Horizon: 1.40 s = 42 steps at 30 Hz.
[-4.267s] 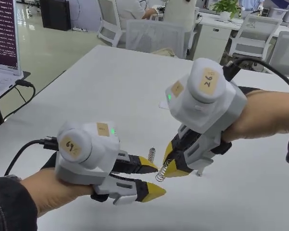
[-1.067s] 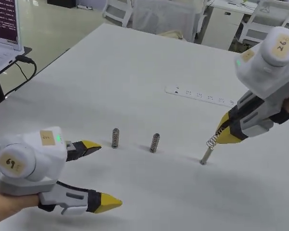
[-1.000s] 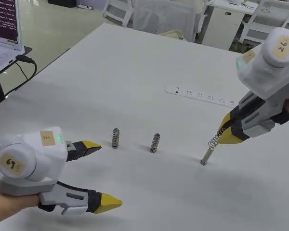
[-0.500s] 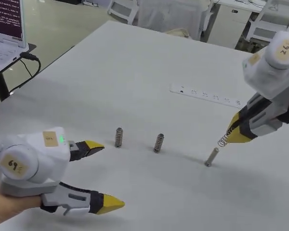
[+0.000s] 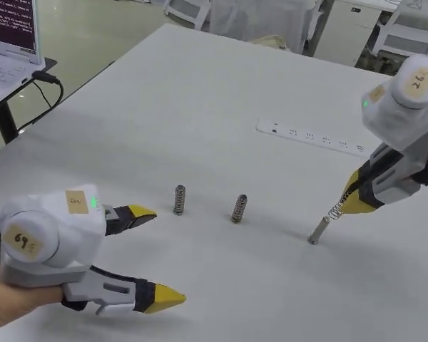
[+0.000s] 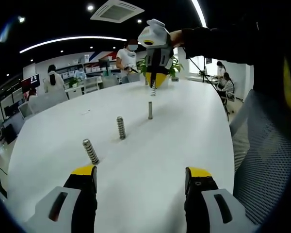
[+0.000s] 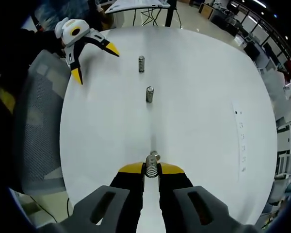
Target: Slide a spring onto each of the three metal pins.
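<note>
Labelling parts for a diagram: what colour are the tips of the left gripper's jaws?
Yellow tips on the left gripper, clearest in the left gripper view.

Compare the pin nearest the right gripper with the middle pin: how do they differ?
The right pin is bare, smooth metal; the middle pin is sheathed in a fitted spring. The right pin has the right gripper just above it, shut on a held spring that hangs near its top; the middle pin has no gripper near it. Both stand on the white table, in one row.
</note>
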Each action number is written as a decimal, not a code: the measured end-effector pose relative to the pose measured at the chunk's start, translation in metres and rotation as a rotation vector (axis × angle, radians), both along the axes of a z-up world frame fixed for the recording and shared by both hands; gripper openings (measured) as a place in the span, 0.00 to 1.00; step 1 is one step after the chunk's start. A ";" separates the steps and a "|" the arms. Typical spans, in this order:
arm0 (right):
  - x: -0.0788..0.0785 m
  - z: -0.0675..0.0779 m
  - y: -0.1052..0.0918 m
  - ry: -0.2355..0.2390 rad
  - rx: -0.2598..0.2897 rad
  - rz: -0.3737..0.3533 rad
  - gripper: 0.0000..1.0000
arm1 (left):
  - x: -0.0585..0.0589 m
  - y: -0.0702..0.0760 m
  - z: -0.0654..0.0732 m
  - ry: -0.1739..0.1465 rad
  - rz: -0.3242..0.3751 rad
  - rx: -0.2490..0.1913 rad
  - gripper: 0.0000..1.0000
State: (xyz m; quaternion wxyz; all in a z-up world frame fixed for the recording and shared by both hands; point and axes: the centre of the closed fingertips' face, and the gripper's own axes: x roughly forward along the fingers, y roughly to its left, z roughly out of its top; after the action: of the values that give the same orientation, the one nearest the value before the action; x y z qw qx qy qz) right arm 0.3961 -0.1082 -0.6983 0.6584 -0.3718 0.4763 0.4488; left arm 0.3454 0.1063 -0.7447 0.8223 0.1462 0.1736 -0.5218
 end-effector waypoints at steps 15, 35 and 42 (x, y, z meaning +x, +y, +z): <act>0.006 -0.013 -0.003 0.023 -0.017 0.004 0.08 | 0.000 0.000 -0.002 0.004 0.002 0.000 0.69; 0.007 -0.021 -0.002 0.043 -0.031 0.010 0.08 | -0.001 0.000 -0.003 0.010 0.002 0.001 0.67; 0.008 -0.026 -0.003 0.050 -0.040 0.007 0.08 | 0.000 0.000 -0.004 0.013 0.001 -0.002 0.66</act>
State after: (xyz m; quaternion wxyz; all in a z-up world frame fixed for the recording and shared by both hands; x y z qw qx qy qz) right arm 0.4038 -0.1116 -0.7246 0.6372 -0.3749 0.5002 0.4507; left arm 0.3449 0.1059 -0.7484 0.8215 0.1419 0.1783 -0.5226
